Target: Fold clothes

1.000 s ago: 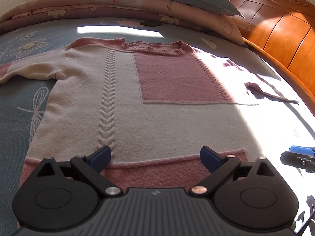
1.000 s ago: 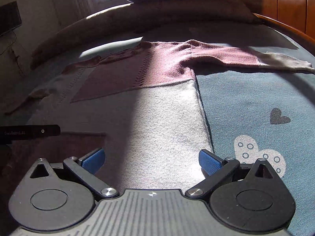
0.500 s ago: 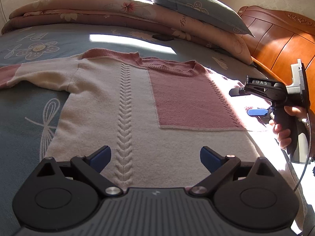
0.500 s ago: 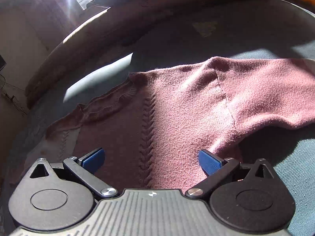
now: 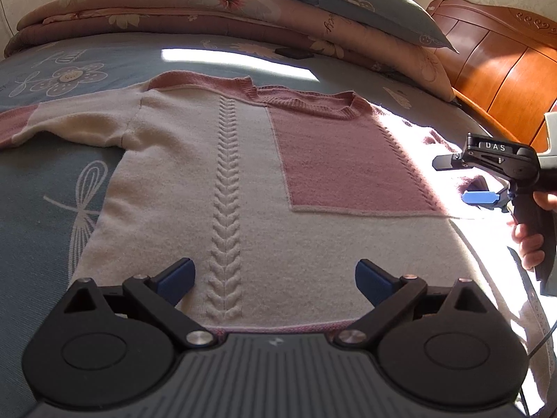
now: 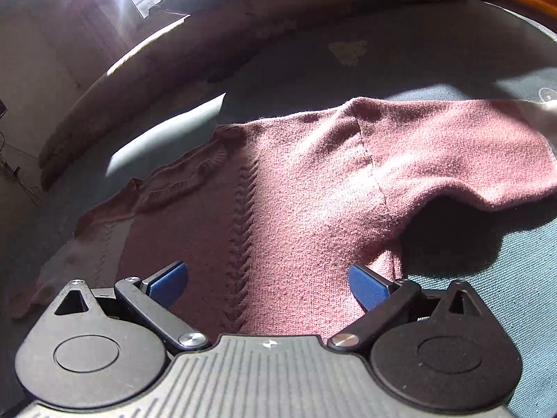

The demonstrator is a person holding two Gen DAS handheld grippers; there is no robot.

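Left wrist view reads "DAS" on the right gripper (image 5: 466,181) above the sweater (image 5: 243,191); both grippers' fingers spread.

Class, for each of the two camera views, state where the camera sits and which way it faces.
Left wrist: behind the open left claw, near the hem, facing up the cream-and-pink knitted sweater toward the pillows; shows a hand holding the right claw.
Right wrist: behind the open right claw, over the sweater's pink shoulder.
Shared: the sweater.
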